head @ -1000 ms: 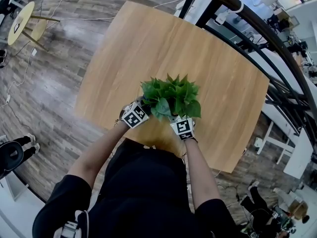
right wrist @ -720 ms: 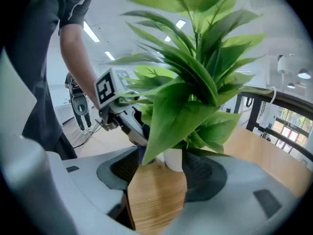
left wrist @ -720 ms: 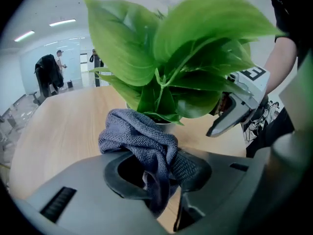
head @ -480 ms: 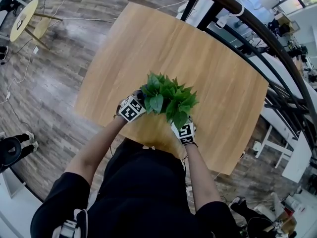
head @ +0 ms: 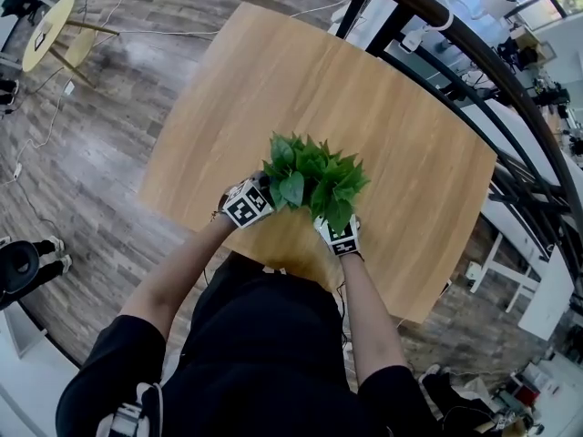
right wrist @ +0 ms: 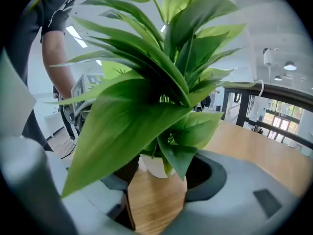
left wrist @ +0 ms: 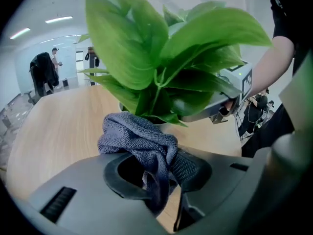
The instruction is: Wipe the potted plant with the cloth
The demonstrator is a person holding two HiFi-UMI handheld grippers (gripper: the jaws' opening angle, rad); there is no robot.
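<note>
Plant first: potted plant [head: 314, 178] stands at centre of head view, on the near half of the wooden table [head: 273, 71], w/ a gripper on each side.

Left gripper [head: 250, 204] sits at the foliage's lower-left edge. Its jaws are clenched on a grey knit cloth [left wrist: 142, 141], which bunches up out of the jaw mouth and reaches to just under the lowest leaves [left wrist: 161, 77]. Can't tell if cloth actually touches a leaf.

Right gripper [head: 339, 237] is at the plant's lower right, leaves hanging over its marker cube. In the right gripper view its jaws are spread wide and hold nothing. White pot [right wrist: 155, 165] stands on the table at the jaw mouth, btwn the tips. Contact w/ either pad can't be made out.

Vs. 0.5 s ago:
- Left gripper has shifted slightly down-right, closer to the leaves.
- Right gripper has moved up a bit, tucked further under the foliage.
- Plant stays at about the same spot on the table.

Vs. 1 s ago:
- Foliage outline differs. Then a broad leaf stuck out lower right; now the leaves droop toward the right gripper.

Dark railing [head: 474, 53] runs along the frame's upper right.
</note>
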